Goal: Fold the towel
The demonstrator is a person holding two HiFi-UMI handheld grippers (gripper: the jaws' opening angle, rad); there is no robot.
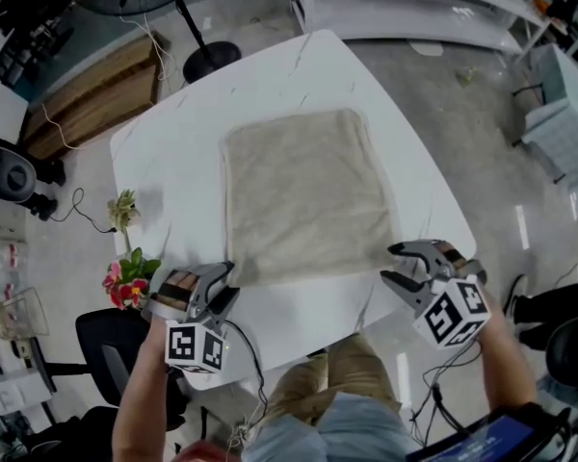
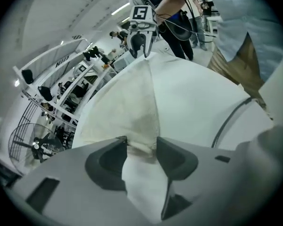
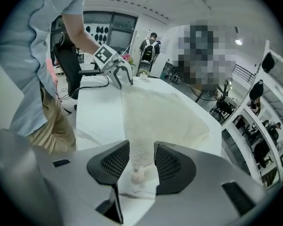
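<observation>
Obscuring towel near corners: jaws

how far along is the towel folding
Done: nothing folded yet. The towel lies spread flat on the table with no fold visible.
In hand: the left gripper and right gripper each straddle a near corner, jaws apart, not clamped.
Left: grip both corners, carry them over to the far edge, and any further folds.
</observation>
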